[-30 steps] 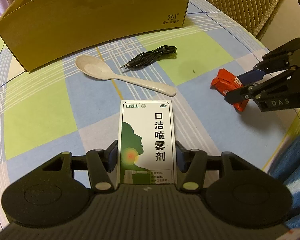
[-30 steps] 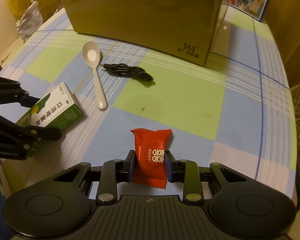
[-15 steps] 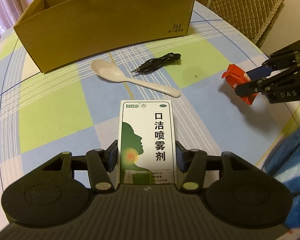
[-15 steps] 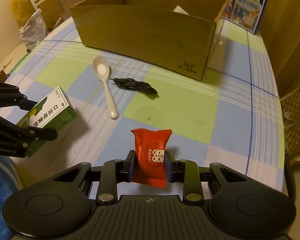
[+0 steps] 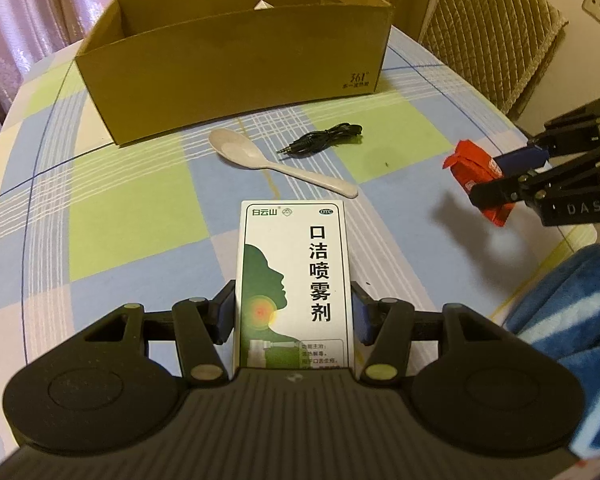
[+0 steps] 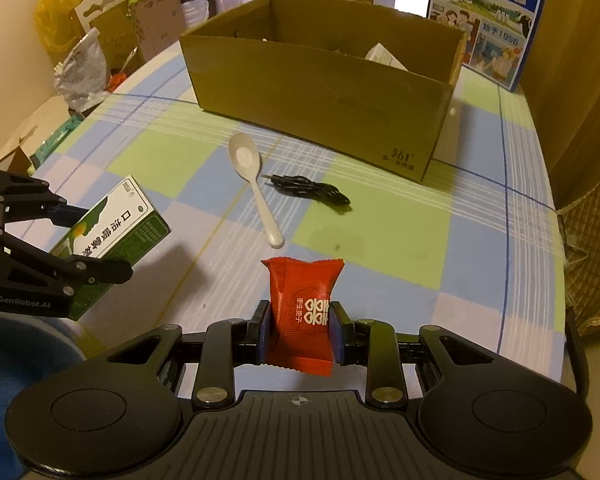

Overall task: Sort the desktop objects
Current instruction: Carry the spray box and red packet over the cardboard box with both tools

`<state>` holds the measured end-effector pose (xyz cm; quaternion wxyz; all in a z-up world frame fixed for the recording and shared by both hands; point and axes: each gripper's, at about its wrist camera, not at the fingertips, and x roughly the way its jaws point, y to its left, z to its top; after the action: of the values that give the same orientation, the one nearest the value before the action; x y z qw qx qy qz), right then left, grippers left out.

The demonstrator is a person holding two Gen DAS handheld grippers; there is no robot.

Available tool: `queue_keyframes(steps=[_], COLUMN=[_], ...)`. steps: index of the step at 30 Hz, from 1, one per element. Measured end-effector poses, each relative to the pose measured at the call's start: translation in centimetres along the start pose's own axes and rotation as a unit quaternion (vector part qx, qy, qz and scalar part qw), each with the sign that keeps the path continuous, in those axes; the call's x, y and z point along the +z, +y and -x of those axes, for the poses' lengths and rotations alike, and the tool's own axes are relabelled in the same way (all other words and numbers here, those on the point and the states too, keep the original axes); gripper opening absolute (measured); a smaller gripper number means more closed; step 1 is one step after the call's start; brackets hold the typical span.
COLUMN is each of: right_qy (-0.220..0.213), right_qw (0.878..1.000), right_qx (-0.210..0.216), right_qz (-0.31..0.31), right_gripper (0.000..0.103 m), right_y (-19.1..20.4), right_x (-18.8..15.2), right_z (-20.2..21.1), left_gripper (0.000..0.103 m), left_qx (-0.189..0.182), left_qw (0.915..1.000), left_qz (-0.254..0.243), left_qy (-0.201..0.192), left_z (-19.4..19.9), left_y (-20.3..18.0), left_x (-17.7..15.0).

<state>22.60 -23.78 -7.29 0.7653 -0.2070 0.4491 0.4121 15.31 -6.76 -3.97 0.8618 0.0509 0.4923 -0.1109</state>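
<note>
The left claw (image 5: 294, 316) pinches the spray box (image 5: 294, 276) and the right claw (image 6: 300, 330) pinches the red packet (image 6: 302, 312), both clear of the desk (image 6: 380, 232) to carry into the cardboard box (image 6: 320, 92) at twelve o'clock.

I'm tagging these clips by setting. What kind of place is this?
Most likely a home dining area: a round table under a checked tablecloth, a quilted chair beside it, curtains behind, and household clutter of bags and cartons along the wall.
</note>
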Motion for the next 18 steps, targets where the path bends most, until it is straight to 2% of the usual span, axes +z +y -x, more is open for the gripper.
queue_keyframes(steps=[18], right_qy=[-0.018], right_qw=[1.000], right_qx=[0.001], right_qz=[-0.021], right_gripper=[0.027], right_y=[0.7], right_x=[-0.6], right_z=[2.0], left_gripper=[0.051], left_qx=[0.005], left_qw=[0.9990], left_qz=[0.018], left_qy=[-0.040], left_z=[4.1], left_y=[0.0], left_x=[-0.4])
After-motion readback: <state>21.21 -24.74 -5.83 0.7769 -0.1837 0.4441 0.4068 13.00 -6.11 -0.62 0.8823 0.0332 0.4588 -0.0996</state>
